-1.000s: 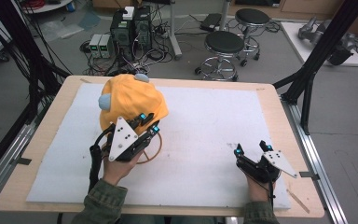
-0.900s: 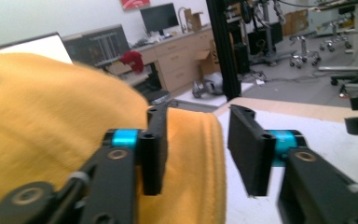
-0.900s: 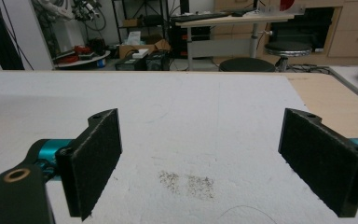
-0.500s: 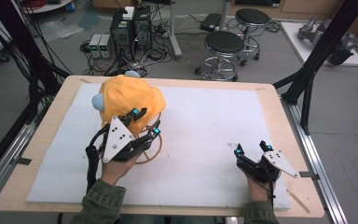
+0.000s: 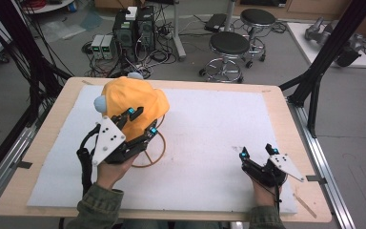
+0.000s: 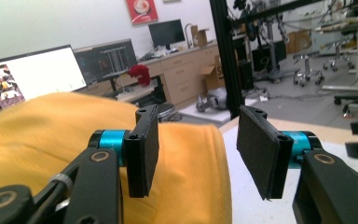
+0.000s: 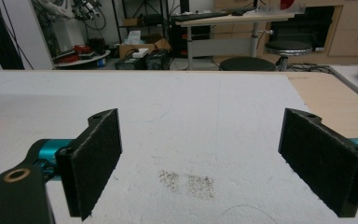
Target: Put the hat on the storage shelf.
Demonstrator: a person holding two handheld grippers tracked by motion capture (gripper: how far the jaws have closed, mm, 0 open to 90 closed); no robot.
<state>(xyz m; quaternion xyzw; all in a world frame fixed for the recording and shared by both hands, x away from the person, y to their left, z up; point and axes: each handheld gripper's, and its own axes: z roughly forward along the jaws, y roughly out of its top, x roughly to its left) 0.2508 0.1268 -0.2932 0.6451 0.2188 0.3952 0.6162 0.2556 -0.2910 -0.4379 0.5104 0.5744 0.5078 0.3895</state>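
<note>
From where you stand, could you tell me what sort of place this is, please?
Most likely a robotics lab: desktop computers amid cables on the floor, monitors along a counter, and black camera-rig struts around the table.

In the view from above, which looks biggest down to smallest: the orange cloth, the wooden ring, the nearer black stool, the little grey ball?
1. Orange cloth, clearly largest.
2. Nearer black stool; it stands farther from the camera, so its true size is unsure.
3. Wooden ring, partly hidden under the left gripper, so unsure against the stool.
4. Grey ball, smallest.
</note>
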